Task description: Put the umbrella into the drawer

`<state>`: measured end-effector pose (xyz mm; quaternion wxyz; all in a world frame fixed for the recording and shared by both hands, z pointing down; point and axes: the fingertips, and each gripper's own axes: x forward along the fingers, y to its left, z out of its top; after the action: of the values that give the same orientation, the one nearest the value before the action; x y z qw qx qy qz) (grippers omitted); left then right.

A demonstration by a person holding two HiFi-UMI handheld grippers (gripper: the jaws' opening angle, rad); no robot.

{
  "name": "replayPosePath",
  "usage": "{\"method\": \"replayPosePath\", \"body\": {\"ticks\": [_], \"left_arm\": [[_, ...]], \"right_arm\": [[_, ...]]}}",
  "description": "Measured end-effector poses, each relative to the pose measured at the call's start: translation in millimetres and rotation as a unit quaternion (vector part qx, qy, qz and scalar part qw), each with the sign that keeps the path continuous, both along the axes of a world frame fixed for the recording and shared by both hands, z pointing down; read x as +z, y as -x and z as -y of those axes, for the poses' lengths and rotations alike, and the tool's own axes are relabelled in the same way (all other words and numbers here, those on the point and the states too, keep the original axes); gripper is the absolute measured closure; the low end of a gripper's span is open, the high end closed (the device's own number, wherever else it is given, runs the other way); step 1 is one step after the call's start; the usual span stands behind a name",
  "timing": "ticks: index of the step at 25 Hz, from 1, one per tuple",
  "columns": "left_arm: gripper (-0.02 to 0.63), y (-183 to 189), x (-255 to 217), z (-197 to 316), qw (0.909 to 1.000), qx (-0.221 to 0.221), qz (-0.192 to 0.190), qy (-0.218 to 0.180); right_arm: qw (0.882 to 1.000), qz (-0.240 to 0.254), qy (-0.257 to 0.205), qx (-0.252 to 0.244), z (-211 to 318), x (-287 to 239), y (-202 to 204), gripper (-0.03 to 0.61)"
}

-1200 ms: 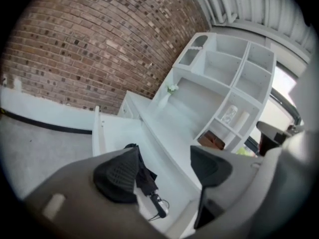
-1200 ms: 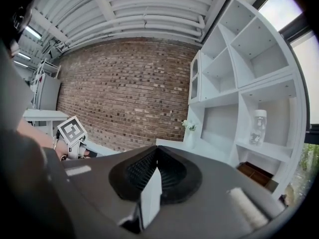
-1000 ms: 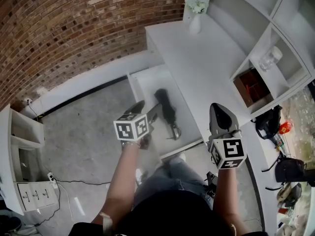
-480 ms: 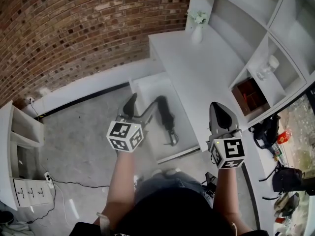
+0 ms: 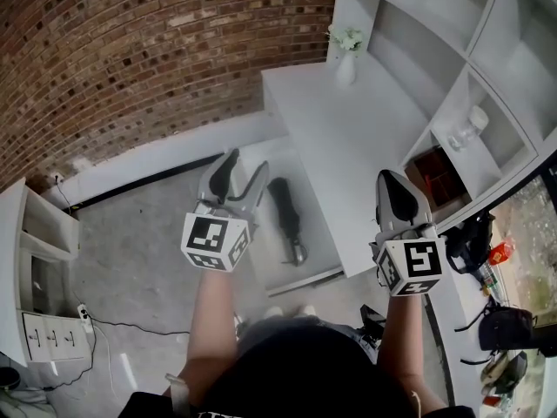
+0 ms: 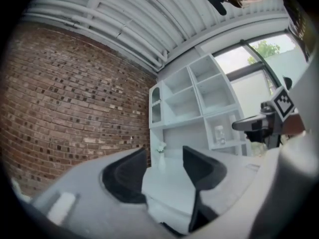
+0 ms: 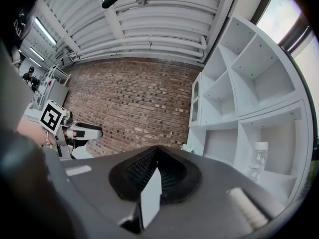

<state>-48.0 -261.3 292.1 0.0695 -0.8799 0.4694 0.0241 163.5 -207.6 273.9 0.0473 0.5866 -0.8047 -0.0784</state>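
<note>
now the umbrella (image 5: 287, 220) lies in the open drawer (image 5: 313, 233); left gripper (image 5: 242, 172) jaws closing empty, right gripper (image 5: 393, 190) jaws together.

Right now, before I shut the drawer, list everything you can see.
umbrella: one, black, folded, lying in the open drawer
drawer: one, white, pulled out below the desk
desk: one, white, beside the shelf unit
vase: one, white, flowers in it, desk's far end
shelf unit: one, white, right of the desk
jar: one, clear, in a shelf cubby
box: one, reddish brown, in a lower cubby
brick wall: one, red-brown, behind the desk
small cabinet: one, white, floor at left
left tool: one, grey, over the drawer, jaws closing, nothing between them
right tool: one, grey, over the desk's near end, jaws together, empty
</note>
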Motion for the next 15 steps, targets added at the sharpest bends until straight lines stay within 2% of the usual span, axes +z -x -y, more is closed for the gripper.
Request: {"method": "replayPosePath", "body": {"ticks": [2, 3, 5, 6, 12, 15], "left_arm": [[0.408, -3, -9, 1, 0.9996, -0.006, 0.02, -0.018], [0.445, -5, -12, 1, 0.9991, -0.011, 0.031, -0.028], [0.586, -5, -18, 0, 0.998, -0.019, 0.04, -0.047], [0.617, -6, -22, -1, 0.9977, -0.019, 0.037, -0.053], [0.618, -11, -40, 0, 0.9968, -0.007, 0.035, -0.072], [0.617, -10, -47, 2, 0.9959, -0.011, 0.04, -0.081]], "right_arm": [[1.0, 0.008, -0.009, -0.002, 3, -9, -4, 0.574], [1.0, 0.009, -0.013, -0.004, 5, -12, -5, 0.574], [1.0, 0.011, -0.02, -0.006, 6, -17, -8, 0.574], [1.0, 0.013, -0.024, -0.007, 6, -19, -8, 0.574], [0.998, 0.026, -0.055, -0.011, 7, -37, -17, 0.574], [0.998, 0.009, -0.063, 0.001, 9, -41, -22, 0.574]]}}
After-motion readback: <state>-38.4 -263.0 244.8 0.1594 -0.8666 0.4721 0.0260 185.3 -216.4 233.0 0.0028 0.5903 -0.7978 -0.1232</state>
